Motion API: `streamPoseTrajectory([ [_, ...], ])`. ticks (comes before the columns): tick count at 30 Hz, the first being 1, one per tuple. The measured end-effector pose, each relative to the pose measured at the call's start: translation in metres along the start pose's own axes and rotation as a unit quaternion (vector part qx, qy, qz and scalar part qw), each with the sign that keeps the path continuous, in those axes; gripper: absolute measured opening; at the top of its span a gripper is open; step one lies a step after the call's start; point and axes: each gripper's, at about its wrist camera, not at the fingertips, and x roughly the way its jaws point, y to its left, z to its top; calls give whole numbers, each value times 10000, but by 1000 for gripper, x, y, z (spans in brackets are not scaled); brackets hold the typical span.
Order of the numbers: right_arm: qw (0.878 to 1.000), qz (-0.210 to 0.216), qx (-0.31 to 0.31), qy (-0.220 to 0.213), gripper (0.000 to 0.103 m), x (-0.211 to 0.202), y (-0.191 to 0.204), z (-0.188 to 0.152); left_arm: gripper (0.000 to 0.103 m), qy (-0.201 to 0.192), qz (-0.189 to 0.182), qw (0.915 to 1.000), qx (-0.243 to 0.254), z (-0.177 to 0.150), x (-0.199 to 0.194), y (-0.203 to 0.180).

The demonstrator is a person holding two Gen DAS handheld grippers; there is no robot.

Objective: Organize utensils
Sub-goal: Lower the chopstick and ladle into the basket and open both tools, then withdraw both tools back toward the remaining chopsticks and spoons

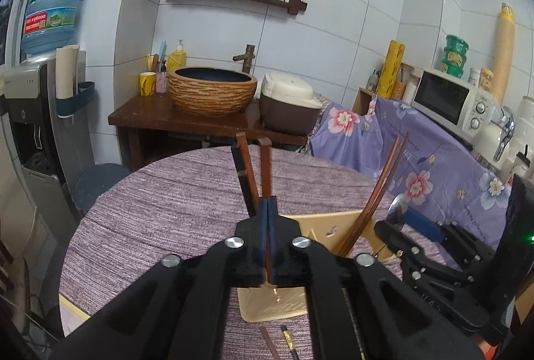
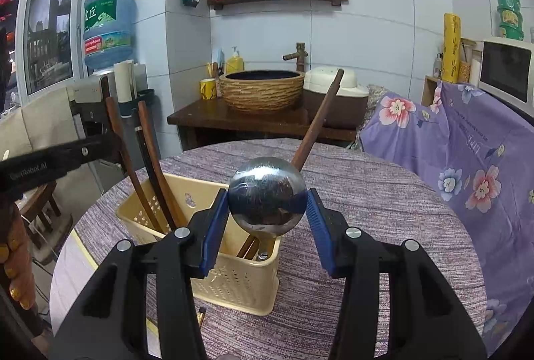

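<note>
A yellow perforated utensil basket (image 2: 233,280) stands on the round purple table; it also shows in the left wrist view (image 1: 320,226). My left gripper (image 1: 268,216) is shut on brown chopsticks (image 1: 265,166) that stick up over the basket. Two more chopsticks (image 1: 380,190) lean in the basket. My right gripper (image 2: 267,220) is shut on the steel bowl of a ladle (image 2: 267,203); its wooden handle (image 2: 317,119) points up and away, above the basket's right end. In the right wrist view the left gripper's chopsticks (image 2: 147,173) reach down into the basket.
Loose chopsticks (image 1: 287,340) lie on the purple tablecloth (image 1: 160,220) near the front edge. Behind the table stand a washbasin (image 1: 212,89) on a wooden stand and a rice cooker (image 1: 288,103). A flowered cloth (image 1: 434,159) covers the counter at right, with a microwave (image 1: 450,99).
</note>
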Motion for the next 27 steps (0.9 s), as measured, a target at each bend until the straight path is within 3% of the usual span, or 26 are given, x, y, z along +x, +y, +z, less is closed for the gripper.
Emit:
streamPoseTrajectory([
  [5,10000,26,-20,-73,49,-3,1,-1,2,21,-36,10000,-44,-3,-1,0],
  [7,9998,-12,-70,-181,62,-9,1,-2,2,19,-113,9999,-9,-5,-4,-1],
  [9,9996,-67,-113,-265,65,-16,1,-3,2,-20,-19,10000,82,-8,-11,-3],
  [10,9995,-87,-123,-292,65,-21,1,-4,5,-33,31,9999,112,-11,-13,-3],
  [12,9994,-106,-108,-310,65,-29,0,-8,22,-4,66,9999,101,-19,-18,-3],
  [13,9995,-105,-105,-282,65,-33,-1,-11,38,40,63,10000,37,-25,-20,0],
  [14,9997,-85,-113,-215,65,-36,-1,-16,43,89,64,9999,-22,-30,-22,2],
  [27,9955,-47,75,939,65,-57,-5,-113,43,1338,298,9904,-156,-141,-23,14],
])
